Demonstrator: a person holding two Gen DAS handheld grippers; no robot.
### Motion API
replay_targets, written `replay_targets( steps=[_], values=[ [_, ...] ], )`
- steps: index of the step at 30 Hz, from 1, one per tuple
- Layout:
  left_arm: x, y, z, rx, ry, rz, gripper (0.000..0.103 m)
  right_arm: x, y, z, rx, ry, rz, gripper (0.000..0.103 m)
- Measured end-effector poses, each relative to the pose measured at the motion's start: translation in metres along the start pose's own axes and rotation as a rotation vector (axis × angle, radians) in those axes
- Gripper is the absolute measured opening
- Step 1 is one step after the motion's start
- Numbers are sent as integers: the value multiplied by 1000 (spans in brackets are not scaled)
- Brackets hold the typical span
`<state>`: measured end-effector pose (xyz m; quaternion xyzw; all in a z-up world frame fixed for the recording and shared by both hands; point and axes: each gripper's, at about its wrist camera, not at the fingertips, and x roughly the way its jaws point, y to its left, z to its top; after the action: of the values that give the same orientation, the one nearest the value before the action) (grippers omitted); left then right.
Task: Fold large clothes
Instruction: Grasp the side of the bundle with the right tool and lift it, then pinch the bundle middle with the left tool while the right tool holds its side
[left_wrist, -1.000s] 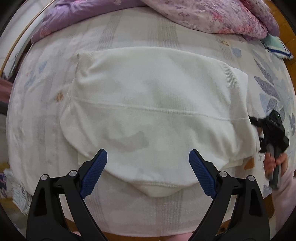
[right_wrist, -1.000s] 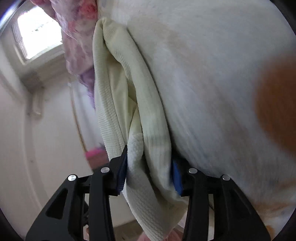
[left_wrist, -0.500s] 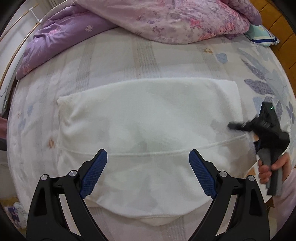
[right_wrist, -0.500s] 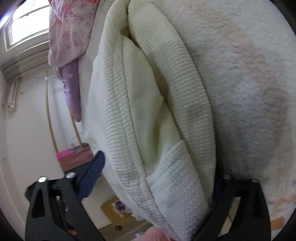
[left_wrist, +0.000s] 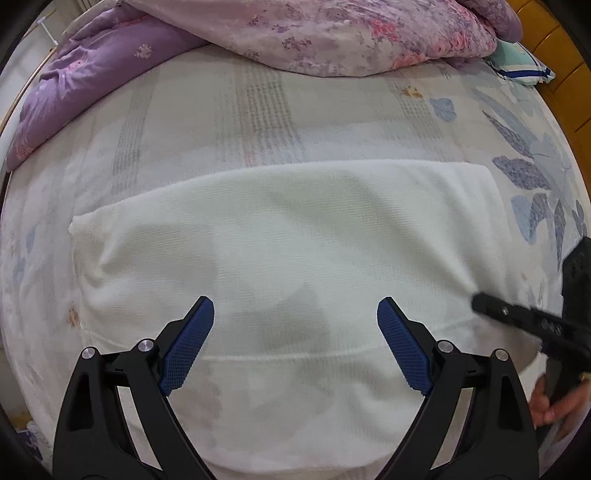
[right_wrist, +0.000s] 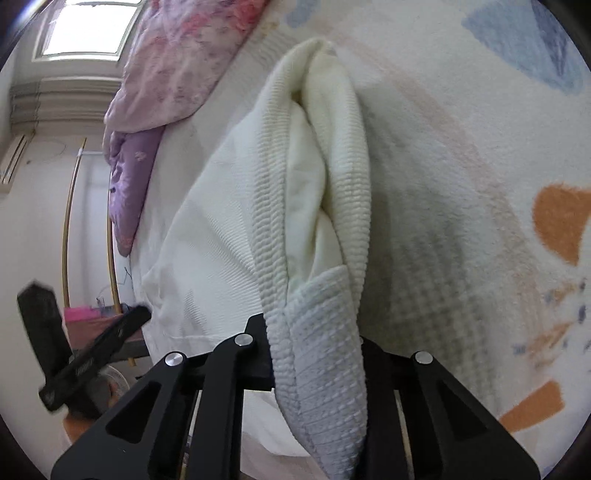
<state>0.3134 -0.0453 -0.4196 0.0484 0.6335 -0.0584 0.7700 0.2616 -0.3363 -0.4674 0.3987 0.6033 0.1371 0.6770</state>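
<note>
1. We see the white garment (left_wrist: 295, 236) as thick cloth with a fine waffle knit, matt and slightly rough; its folded edge (right_wrist: 317, 332) shows coarse ribbing up close.
2. We see the bed sheet (left_wrist: 258, 122) as soft, matt printed cloth, fuzzy at close range.
3. We see the quilt (left_wrist: 332, 33) as smooth, thin floral fabric with a faint sheen.
4. We see the left tool (left_wrist: 295, 347) as matt black plastic with shiny metal rivets; its blue pads (left_wrist: 186, 350) have a rough grid texture.
5. We see the right tool (right_wrist: 317, 354) in the same matt black plastic with bright metal pins.
6. We see glossy orange-brown wood (left_wrist: 554, 48) beyond the bed.
</note>
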Motion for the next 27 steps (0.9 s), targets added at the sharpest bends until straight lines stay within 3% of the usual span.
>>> replay_targets(
  steps=[4, 5, 6, 8, 11, 16, 22, 23, 25, 26, 27],
  values=[
    [10, 10, 16, -26, -9, -43, 90, 8, 11, 7, 6, 26, -1, 15],
    [19, 15, 25, -46, -3, -40, 84, 7, 12, 6, -10, 27, -18, 15],
    [26, 20, 32, -66, 10, -36, 75, 10, 15, 6, -23, 30, -34, 15],
    [53, 32, 51, -133, 95, -48, 33, 23, 23, 13, -9, 35, -76, 15],
    [78, 46, 75, -205, 117, -127, 12, 30, 22, 16, 26, 42, -106, 17],
    [105, 48, 104, -183, 224, -105, 11, 35, 20, 13, 51, 53, -142, 24],
    [138, 51, 126, -159, 454, -118, 7, 40, 9, 9, 111, 60, -160, 28],
    [134, 49, 124, -149, 485, -103, 0, 40, 10, 7, 109, 64, -170, 28],
    [128, 38, 98, -134, 588, -36, 0, 42, 15, 7, 93, 75, -191, 28],
    [130, 30, 85, -98, 592, -16, 0, 43, 16, 7, 87, 73, -196, 29],
    [133, 22, 74, -55, 542, 22, 0, 45, 14, 6, 95, 77, -200, 29]
  ],
)
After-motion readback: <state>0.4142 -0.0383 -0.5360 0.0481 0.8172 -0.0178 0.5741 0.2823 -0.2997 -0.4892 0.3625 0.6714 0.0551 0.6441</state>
